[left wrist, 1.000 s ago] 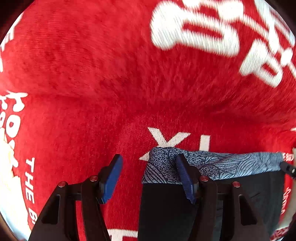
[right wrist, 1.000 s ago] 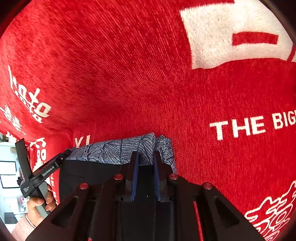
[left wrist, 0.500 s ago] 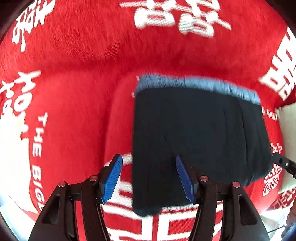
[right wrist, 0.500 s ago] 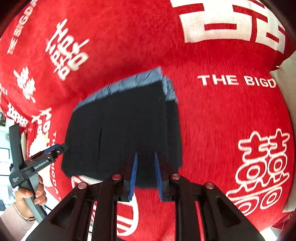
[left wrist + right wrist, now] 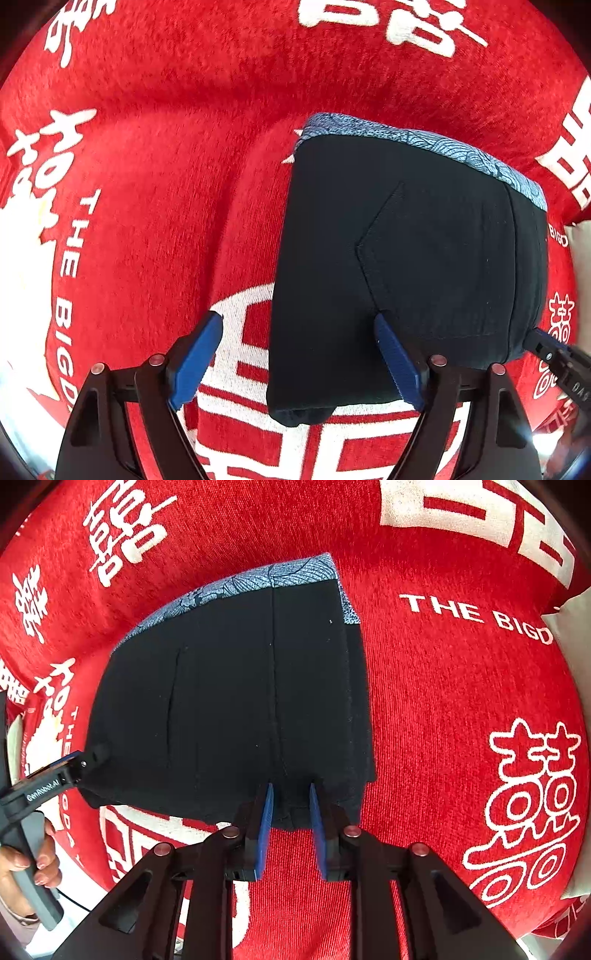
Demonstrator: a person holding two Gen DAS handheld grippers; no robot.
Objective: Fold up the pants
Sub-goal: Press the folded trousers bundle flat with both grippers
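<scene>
Left tool (image 5: pixel 295 354): jaws opening wide over the edge of one folded pair of pants (image 5: pixel 399 266) on the red cloth (image 5: pixel 147 184). Right tool (image 5: pixel 291 794): narrowly parted, its pads flanking the pants' near hem without clearly pinching it.

The red blanket (image 5: pixel 443 709) lies bare and flat on every side of the folded pants (image 5: pixel 236 709), so there is open room to the far side, left and right. The pants are the one obstacle, a low dark stack. At the near left corner the left gripper (image 5: pixel 79 758) and the person's hand (image 5: pixel 26 864) crowd the edge; a white pillow (image 5: pixel 572 616) bounds the far right.
</scene>
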